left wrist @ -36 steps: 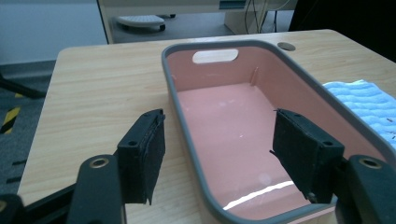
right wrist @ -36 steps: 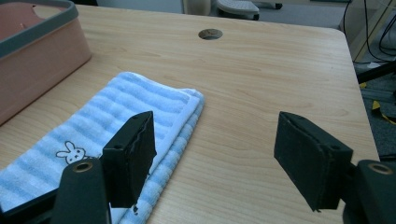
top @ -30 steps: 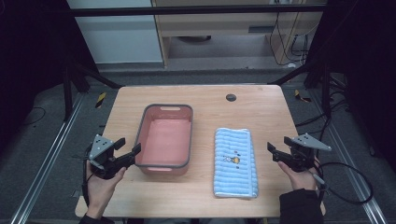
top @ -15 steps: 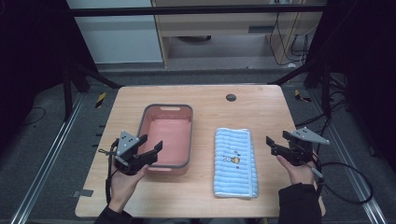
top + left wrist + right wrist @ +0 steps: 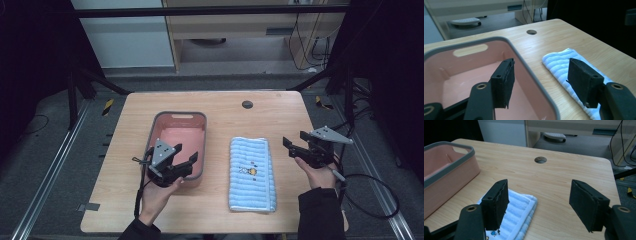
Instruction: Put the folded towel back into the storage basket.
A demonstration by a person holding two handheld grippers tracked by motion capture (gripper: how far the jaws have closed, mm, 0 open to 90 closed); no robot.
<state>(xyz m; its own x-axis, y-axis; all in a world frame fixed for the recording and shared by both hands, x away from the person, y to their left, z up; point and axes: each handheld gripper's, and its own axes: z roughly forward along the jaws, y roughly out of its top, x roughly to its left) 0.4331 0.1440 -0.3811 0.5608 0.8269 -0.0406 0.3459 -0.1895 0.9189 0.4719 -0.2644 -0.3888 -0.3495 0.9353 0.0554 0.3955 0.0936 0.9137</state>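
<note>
Two grippers hover near the pink tub [image 5: 179,131]: the left gripper [image 5: 186,160], jaws spread, straddles its near right rim, and the right gripper [image 5: 291,146], jaws also spread, hangs well right of it; between them, just right of the tub, lies a folded blue towel [image 5: 251,172]
</note>
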